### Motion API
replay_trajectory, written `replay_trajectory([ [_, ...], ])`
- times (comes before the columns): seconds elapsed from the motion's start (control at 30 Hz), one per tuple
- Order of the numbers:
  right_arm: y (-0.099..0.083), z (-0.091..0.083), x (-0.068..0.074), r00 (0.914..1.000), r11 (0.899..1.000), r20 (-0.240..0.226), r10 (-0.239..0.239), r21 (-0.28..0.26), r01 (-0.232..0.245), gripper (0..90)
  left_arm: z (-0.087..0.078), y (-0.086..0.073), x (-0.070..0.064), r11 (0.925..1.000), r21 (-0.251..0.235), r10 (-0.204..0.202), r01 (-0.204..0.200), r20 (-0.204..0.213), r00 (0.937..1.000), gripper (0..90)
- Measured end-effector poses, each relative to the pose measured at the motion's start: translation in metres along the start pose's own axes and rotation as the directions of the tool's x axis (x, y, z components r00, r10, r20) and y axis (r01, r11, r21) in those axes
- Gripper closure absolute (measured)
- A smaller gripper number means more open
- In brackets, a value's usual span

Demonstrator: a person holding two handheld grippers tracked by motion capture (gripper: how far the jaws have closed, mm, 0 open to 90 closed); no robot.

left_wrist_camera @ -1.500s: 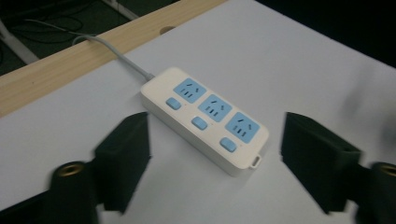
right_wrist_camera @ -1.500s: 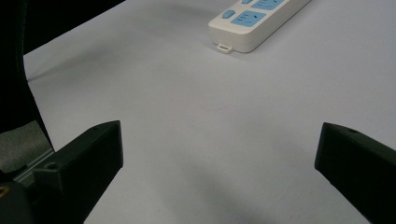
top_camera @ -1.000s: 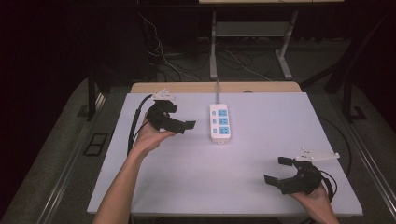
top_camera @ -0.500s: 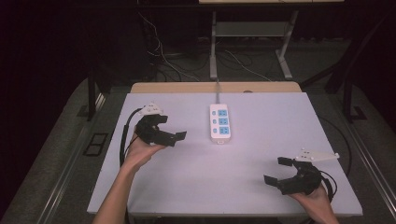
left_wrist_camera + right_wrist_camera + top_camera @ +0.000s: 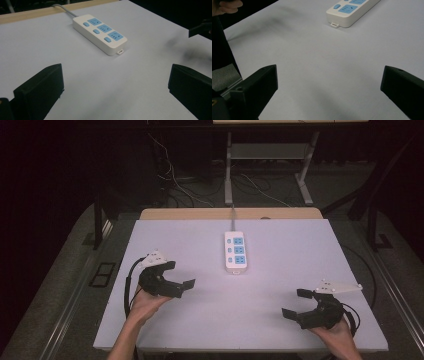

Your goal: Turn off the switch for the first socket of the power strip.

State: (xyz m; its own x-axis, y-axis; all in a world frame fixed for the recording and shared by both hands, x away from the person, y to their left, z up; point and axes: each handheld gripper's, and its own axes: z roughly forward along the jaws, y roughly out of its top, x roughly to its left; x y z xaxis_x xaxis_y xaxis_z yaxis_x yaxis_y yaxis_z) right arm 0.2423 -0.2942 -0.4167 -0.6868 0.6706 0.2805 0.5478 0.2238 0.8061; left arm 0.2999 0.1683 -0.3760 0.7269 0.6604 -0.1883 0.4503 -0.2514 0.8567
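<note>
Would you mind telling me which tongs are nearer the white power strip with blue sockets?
Left. The left tongs sit open at the white power strip's near-left; the right tongs hover open farther off, toward the table's near-right corner.

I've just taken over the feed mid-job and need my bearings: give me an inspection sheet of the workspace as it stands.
Surface: pale lilac-white rectangular table top, flat, with a wooden strip along the far edge.
Job's things: white plastic three-socket power strip with blue faces, lying flat at centre-far, untouched.
Clutter: nothing seen.
Grippers: left hand-held gripper open, over the left side; right hand-held gripper open, near the right front corner; neither holds anything.
Cables: grey power-strip cord runs off the far edge; a black cable loops from each gripper.
Surroundings: dark floor, loose wires and metal frame legs beyond the table.
</note>
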Motion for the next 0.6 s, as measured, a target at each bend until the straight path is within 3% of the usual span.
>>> replay_trajectory([
  [0.17,0.0,0.0,0.0,1.0,1.0,0.001,0.001,0.001,-0.001,0.8,-0.004,-0.014,-0.008,0.9999,-0.015,-0.007,0.007,0.009,0.9999,0.0],
  [0.6,-0.001,0.002,0.0,1.0,1.0,0.001,0.009,0.0,-0.009,0.8,-0.007,-0.049,-0.019,0.9996,-0.001,-0.028,0.028,0.03,0.9992,0.0],
])
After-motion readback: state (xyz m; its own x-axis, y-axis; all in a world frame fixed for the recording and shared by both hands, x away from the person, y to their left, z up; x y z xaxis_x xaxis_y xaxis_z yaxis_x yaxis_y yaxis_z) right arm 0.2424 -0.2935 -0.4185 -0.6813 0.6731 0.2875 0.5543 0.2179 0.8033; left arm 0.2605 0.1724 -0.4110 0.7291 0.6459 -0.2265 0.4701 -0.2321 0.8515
